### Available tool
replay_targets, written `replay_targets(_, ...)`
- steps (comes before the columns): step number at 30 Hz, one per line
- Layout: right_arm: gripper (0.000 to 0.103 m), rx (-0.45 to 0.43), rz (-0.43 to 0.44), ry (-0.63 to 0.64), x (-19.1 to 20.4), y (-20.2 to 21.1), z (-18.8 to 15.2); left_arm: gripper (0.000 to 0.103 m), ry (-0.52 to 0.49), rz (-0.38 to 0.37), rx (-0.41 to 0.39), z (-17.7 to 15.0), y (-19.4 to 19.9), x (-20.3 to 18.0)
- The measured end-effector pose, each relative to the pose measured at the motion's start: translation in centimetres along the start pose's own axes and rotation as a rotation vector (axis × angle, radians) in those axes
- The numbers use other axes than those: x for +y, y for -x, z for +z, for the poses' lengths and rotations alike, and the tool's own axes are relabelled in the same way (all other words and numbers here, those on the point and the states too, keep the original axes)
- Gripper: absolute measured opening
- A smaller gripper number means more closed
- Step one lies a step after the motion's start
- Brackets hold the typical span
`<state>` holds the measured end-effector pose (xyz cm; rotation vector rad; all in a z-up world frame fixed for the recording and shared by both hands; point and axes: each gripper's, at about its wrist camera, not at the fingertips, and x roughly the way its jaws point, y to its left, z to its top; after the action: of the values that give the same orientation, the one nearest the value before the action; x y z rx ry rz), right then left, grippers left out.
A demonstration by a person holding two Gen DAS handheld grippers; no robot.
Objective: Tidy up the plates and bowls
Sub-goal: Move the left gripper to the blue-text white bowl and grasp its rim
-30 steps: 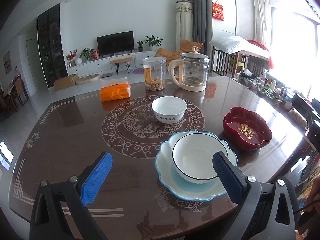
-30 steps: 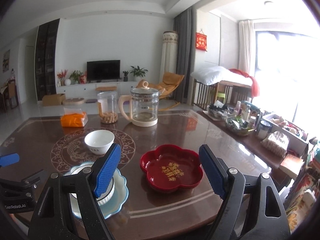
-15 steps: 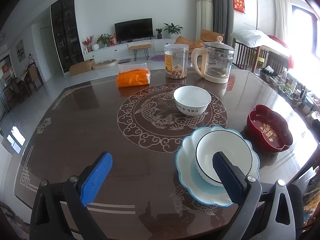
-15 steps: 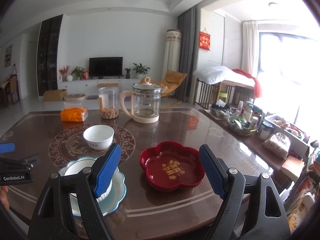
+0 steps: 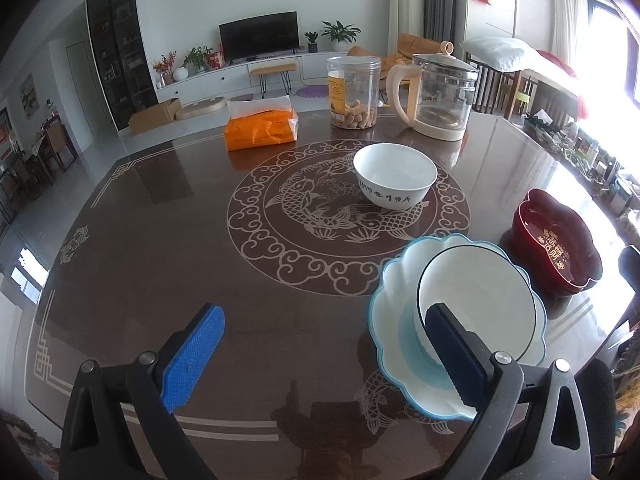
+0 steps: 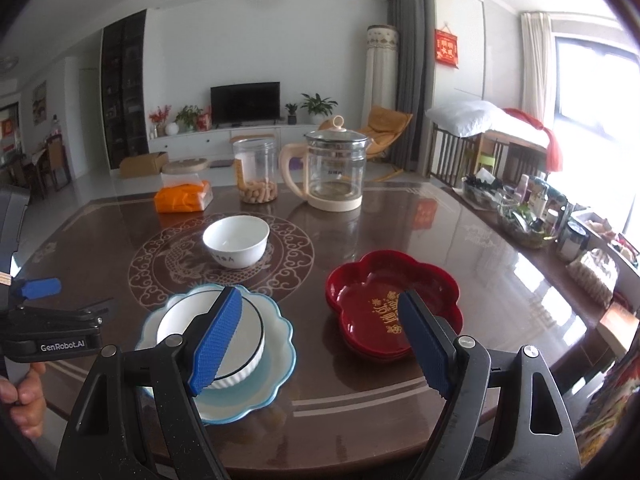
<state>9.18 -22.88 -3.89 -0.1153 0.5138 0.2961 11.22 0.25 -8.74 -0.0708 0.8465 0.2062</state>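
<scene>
A white black-rimmed bowl (image 5: 480,300) sits in a light-blue scalloped plate (image 5: 396,344) near the table's front edge; both show in the right wrist view, bowl (image 6: 248,336) and plate (image 6: 280,360). A white bowl with writing (image 5: 394,176) (image 6: 236,240) stands on the table's centre medallion. A red flower-shaped dish (image 5: 556,248) (image 6: 392,304) sits to the right. My left gripper (image 5: 324,352) is open and empty, left of the plate. My right gripper (image 6: 320,344) is open and empty, above the gap between plate and red dish.
At the table's far side stand an orange tissue pack (image 5: 260,130), a clear jar of snacks (image 5: 354,96) and a glass kettle (image 5: 440,96). The dark round table (image 5: 160,240) has its front edge just under both grippers. A cluttered side shelf (image 6: 540,216) runs along the right.
The left gripper has swung left and risen, so the plate with its bowl now sits further right in its view. The right gripper has barely moved. Both stay open.
</scene>
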Motion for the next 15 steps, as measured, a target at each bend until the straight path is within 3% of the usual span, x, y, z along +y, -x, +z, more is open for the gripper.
replay_targets(2,0.083,0.064,0.087,-0.02,-0.2,-1.7,1.5,0.1,0.017,-0.049,0.014,2.1,-1.3,1.2)
replay_targets(6,0.083,0.285,0.201,-0.088,-0.9,-8.0,4.9,0.1,0.071,-0.16,0.083,7.4,-5.3,3.4)
replay_targets(8,0.083,0.398,0.265,-0.154,-1.6,-12.0,5.9,0.1,0.085,-0.18,0.123,9.9,-7.6,3.7)
replay_targets(10,0.083,0.528,0.282,-0.236,-2.4,-16.1,6.4,0.1,0.094,-0.197,0.15,11.9,-9.9,3.4)
replay_targets(12,0.083,0.605,0.33,-0.33,-2.8,-19.6,6.5,0.099,0.106,-0.207,0.19,13.5,-12.3,2.8)
replay_targets(15,0.082,0.683,0.338,-0.421,-3.0,-23.7,6.9,0.09,0.142,-0.229,0.251,14.7,-15.9,1.9)
